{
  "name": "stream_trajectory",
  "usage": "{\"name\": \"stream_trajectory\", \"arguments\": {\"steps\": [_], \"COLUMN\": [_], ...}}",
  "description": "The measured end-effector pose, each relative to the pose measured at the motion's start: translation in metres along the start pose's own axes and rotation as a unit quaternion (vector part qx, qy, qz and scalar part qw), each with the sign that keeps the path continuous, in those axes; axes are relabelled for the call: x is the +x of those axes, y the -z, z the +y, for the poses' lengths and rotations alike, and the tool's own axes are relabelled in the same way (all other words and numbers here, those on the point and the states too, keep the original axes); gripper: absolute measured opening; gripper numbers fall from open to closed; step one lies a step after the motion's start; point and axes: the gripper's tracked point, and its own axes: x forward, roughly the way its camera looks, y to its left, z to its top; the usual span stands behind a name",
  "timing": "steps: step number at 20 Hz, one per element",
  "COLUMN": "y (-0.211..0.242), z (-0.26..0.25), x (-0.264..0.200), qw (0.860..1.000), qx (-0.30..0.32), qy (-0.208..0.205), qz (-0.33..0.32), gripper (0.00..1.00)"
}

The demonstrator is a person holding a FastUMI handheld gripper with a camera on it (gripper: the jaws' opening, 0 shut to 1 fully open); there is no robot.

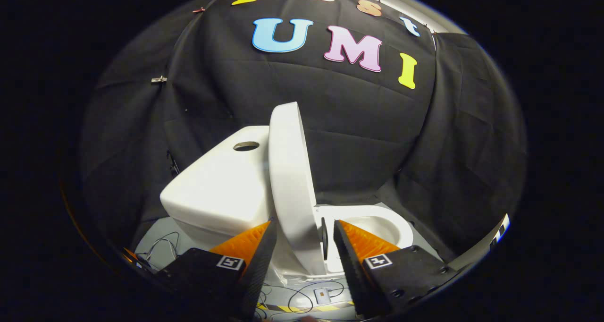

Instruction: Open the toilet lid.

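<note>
Gripper view: the gripper (304, 225) has its two fingers spread apart, pinching nothing. The lid (290, 180) stands raised, nearly upright, in the gap between the fingers and rising to 12 o'clock beyond them. Its lower edge sits between the tips; whether either finger touches it cannot be told.

At 10 o'clock from the tips, just behind the lid, is one tank (217, 190) with one round hole (246, 146) in its top. Its right side is hidden by the lid, its lower front by the left finger. At 2 o'clock from the tips lies the bowl (377, 223), open, with its near part cut off by the right finger.

On the floor (302, 284) below the fingers lie thin cables (302, 293), their count hard to make out, one small box (322, 295), and one striped tape strip (302, 308), partly hidden.
</note>
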Motion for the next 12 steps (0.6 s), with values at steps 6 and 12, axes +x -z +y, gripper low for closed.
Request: {"name": "stream_trajectory", "arguments": {"steps": [6,12], "y": [-0.023,-0.063], "z": [-0.012,-0.024], "x": [-0.014,-0.036], "qw": [0.999,0.998], "qx": [0.028,0.038], "qy": [-0.018,-0.041], "qz": [-0.021,-0.04], "gripper": [0.98,0.98]}}
